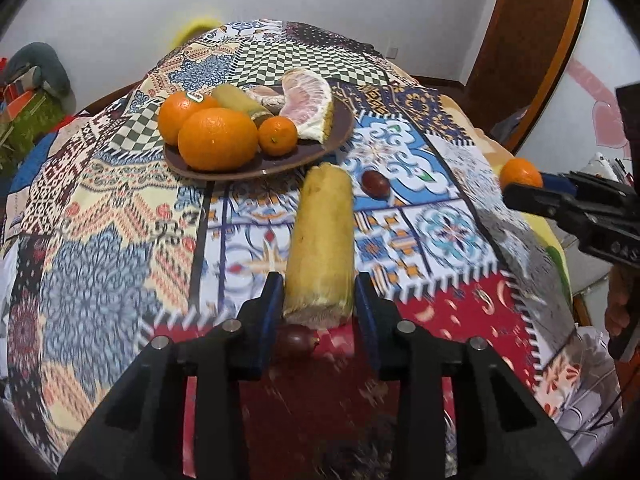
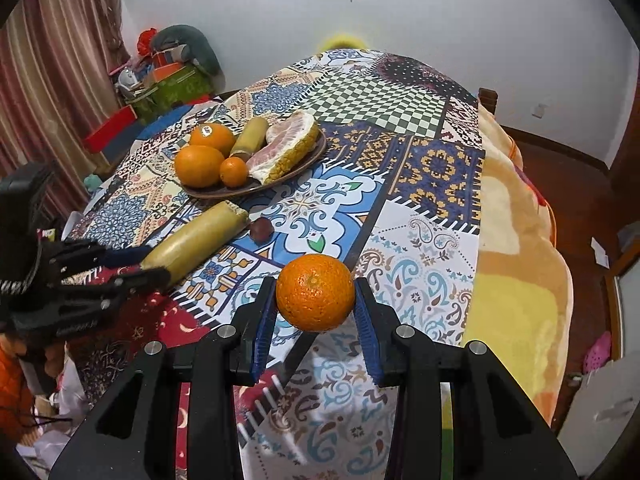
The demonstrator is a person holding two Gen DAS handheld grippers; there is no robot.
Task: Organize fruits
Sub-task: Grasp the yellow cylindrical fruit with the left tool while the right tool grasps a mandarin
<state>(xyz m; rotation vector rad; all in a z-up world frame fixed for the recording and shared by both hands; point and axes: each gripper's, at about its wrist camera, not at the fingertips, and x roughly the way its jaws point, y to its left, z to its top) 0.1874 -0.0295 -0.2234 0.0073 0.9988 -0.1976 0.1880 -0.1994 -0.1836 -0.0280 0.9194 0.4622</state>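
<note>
A brown plate point(image 1: 320, 152) at the table's middle holds two large oranges point(image 1: 218, 138), a small mandarin point(image 1: 278, 135), a short yellow-green cane piece point(image 1: 240, 100) and a peeled pomelo wedge point(image 1: 308, 100). My left gripper point(image 1: 318, 284) is shut on the near end of a long yellow sugarcane piece point(image 1: 324, 232) that points toward the plate. A dark red fruit point(image 1: 296, 340) lies under that end, and another point(image 1: 375, 184) lies beside the cane's far end. My right gripper point(image 2: 316, 300) is shut on a mandarin point(image 2: 315, 298), held above the tablecloth to the right of the plate.
A patchwork tablecloth point(image 2: 400, 240) covers the table, with a yellow-orange blanket point(image 2: 516, 280) hanging over its right edge. Boxes and bags point(image 2: 168, 80) are piled by the curtain at the far left. A wooden door frame point(image 1: 520, 40) stands at the right.
</note>
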